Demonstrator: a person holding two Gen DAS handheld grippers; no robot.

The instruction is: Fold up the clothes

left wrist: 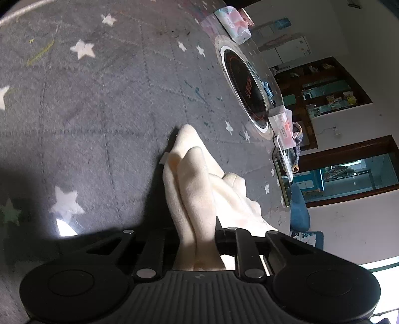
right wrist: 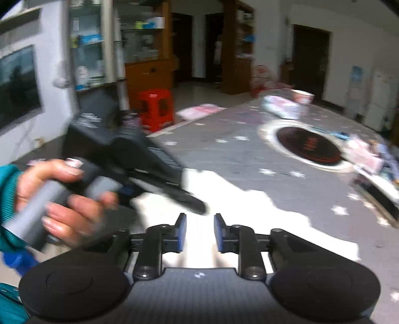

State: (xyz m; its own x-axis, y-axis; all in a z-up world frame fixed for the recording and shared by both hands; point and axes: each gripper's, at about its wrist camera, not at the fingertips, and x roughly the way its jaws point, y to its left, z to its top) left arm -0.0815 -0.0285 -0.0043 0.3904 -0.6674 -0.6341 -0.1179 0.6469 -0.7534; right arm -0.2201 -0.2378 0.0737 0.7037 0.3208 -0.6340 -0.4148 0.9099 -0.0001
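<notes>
A cream-white garment [left wrist: 197,189] lies bunched on the grey star-patterned tablecloth [left wrist: 99,104]. My left gripper [left wrist: 197,239] is shut on a thick fold of the garment and lifts it off the cloth; the fabric hides the fingertips. In the right wrist view the same garment [right wrist: 239,206] spreads over the table, blown out white. My right gripper [right wrist: 199,224] is open, its blue pads [right wrist: 181,230] apart just above the garment's near edge. The left gripper [right wrist: 194,202] reaches in from the left, held by a hand [right wrist: 59,199] in a teal sleeve.
A round black induction hob [left wrist: 247,82] is set into the table beyond the garment; it also shows in the right wrist view [right wrist: 309,147]. Tissue packs [left wrist: 233,23], a pink bowl [right wrist: 301,96] and clutter line the far edge. A red stool [right wrist: 157,109] stands on the floor.
</notes>
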